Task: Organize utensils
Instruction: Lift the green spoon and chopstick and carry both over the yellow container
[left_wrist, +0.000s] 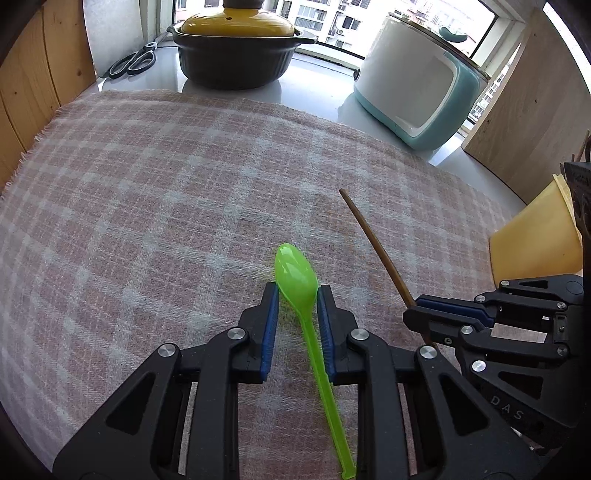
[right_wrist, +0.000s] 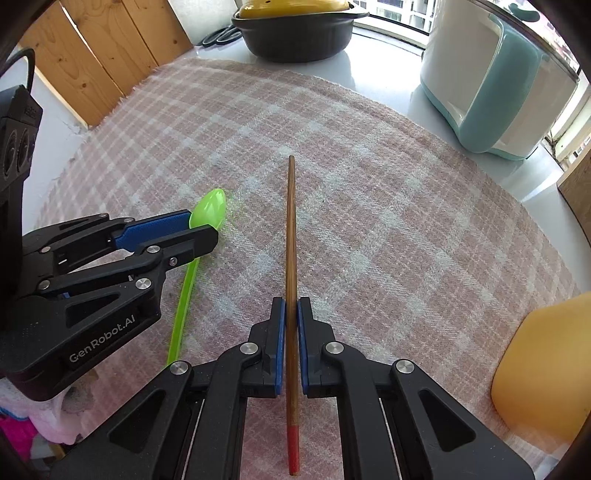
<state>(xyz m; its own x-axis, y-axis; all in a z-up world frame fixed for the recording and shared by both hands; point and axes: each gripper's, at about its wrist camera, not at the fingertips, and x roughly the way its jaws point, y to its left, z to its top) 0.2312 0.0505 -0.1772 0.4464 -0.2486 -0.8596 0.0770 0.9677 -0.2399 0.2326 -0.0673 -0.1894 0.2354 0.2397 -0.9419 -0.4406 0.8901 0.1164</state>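
One spoon (left_wrist: 297, 275) (bright green plastic) lies low and centre in the left wrist view, its bowl between the blue pads of the left gripper (left_wrist: 296, 295). The left fingers (left_wrist: 269, 325) stand narrow around the bowl, its edges at or just touching the pads; whether they press on it I cannot tell. The handle runs down toward the bottom edge of the frame.

One chopstick (right_wrist: 291, 240) (brown wood, red end) stands up the middle of the right wrist view, clamped between the closed fingers (right_wrist: 279, 347) of the right gripper (right_wrist: 291, 306).

Both utensils are over one checked cloth (left_wrist: 147, 192) on the table (left_wrist: 321, 96). At the top of the left view sit one pot (left_wrist: 236, 48) with a yellow lid, one pair of scissors (left_wrist: 135, 62) at upper left, and one white and teal appliance (left_wrist: 417, 77) at upper right. One yellow cup (left_wrist: 535, 240) shows at the right edge.
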